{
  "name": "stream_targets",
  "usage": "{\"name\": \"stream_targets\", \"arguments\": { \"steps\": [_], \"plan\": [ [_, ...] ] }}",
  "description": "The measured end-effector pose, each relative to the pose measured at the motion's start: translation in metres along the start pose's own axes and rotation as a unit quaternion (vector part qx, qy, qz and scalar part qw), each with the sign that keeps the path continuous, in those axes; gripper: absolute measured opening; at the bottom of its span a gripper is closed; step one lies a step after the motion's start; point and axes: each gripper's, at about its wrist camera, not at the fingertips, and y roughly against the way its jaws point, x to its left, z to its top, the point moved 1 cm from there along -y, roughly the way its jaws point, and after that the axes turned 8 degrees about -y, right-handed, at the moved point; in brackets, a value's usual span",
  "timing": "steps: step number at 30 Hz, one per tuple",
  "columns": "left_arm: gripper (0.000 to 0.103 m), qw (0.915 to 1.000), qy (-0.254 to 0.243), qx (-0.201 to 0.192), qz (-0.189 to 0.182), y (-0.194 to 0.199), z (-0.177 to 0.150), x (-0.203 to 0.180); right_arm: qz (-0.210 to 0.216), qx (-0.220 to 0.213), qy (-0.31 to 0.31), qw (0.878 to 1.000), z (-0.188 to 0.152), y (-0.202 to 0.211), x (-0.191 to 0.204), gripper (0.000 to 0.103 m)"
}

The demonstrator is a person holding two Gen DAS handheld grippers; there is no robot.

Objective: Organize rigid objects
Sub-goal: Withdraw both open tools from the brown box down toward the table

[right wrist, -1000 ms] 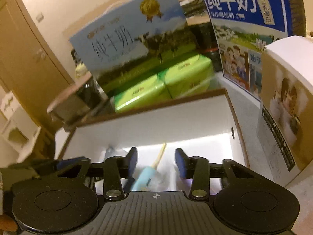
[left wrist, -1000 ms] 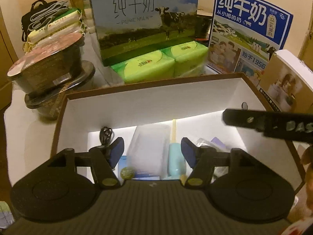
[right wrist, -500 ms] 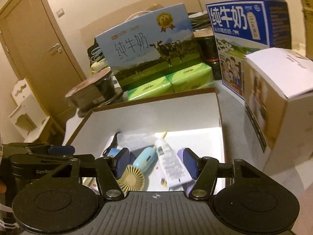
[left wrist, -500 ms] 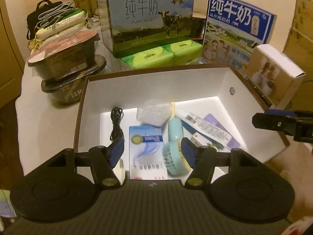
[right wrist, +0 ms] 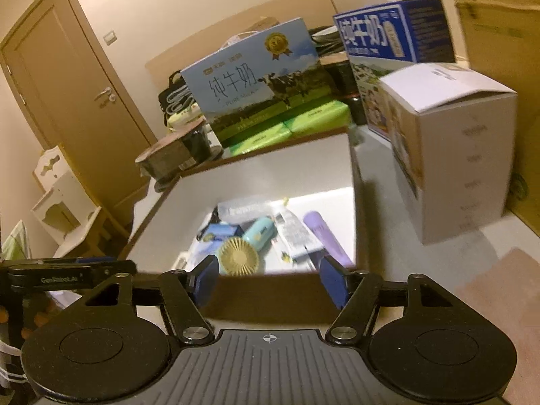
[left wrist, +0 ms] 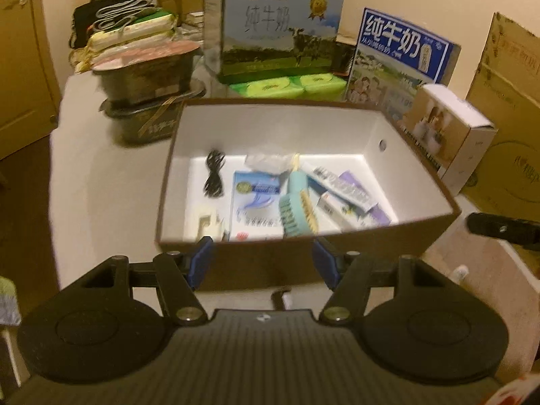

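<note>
The left gripper [left wrist: 263, 261] hangs released, its blue-padded jaws apart with nothing between them, just short of the near wall of the brown cardboard box with a white inside [left wrist: 337, 125]. The right gripper [right wrist: 268, 280] is likewise empty, its jaws opening, and it too sits just before that near wall.

Past the left gripper's fingertips, on the box floor, lie a small cream plug-like piece [left wrist: 207, 224] to the left, a blue-and-white flat packet [left wrist: 256, 202] straight ahead, and a mint-green handheld fan with a cream grille [left wrist: 297, 202] touching the packet's right edge. Right of the fan sit a white tube with printed text [left wrist: 341, 185] and a lilac tube [left wrist: 368, 199], side by side. Farther in, a coiled black cable [left wrist: 214, 177] rests near the left wall, and a crumpled clear plastic bag [left wrist: 266, 162] lies by the back wall.

Beyond the box stand green tissue packs [left wrist: 290, 86], a pale-blue milk carton with a cow [left wrist: 280, 30] and a dark-blue milk carton [left wrist: 401, 54]; to the right stands a white-topped cardboard carton [left wrist: 449, 128], and to the left stacked dark lidded tubs [left wrist: 148, 81].
</note>
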Motion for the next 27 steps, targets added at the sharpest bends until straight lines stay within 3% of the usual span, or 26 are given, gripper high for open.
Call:
{"name": "stream_targets", "arguments": {
  "steps": [5,16,27],
  "plan": [
    [0.062,0.9992,-0.023,0.011,0.029,0.006,-0.029,-0.013,-0.022,-0.001,-0.017,1.000,-0.023,0.020,-0.014,0.077],
    [0.062,0.9988,-0.018,0.041,0.021,0.005,-0.075,-0.038,-0.063,0.024,-0.043,0.997,-0.066,0.041,-0.037,0.077],
    [0.062,0.9975,0.005,0.069,0.010,-0.005,-0.098,-0.049,-0.108,0.038,-0.027,0.993,-0.089,0.047,-0.052,0.077]
  ]
}}
